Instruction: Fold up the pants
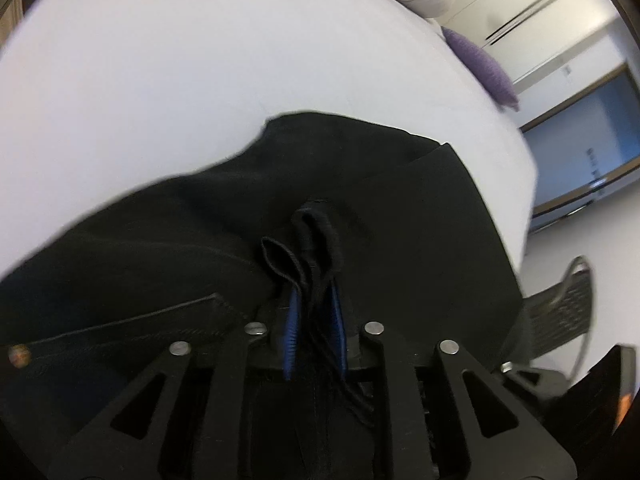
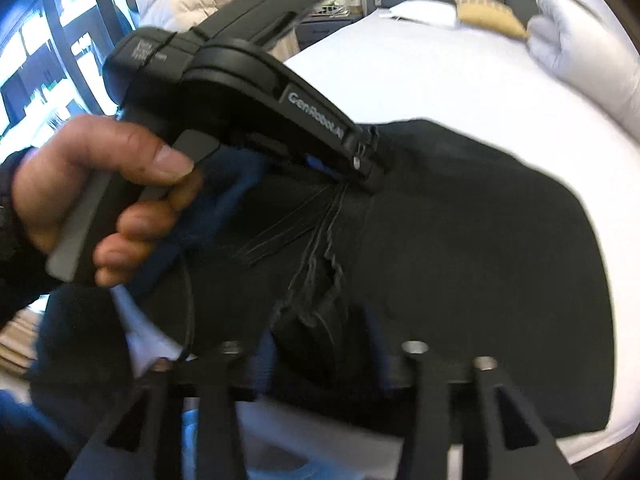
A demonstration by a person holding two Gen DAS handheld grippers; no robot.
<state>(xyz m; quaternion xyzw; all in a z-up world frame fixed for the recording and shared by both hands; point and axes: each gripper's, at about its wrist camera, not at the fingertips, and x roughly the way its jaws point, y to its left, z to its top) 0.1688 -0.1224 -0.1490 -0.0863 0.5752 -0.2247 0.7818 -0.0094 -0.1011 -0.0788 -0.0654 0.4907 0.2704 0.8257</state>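
White bed point(image 1: 180, 60) carries the black pants point(image 1: 400, 208), folded into a dark slab near its edge; left claw point(image 1: 314, 332) pinches a bunched hem and loose threads between blue pads, right claw point(image 2: 324, 340) stands parted around a cloth fold, grip unclear.
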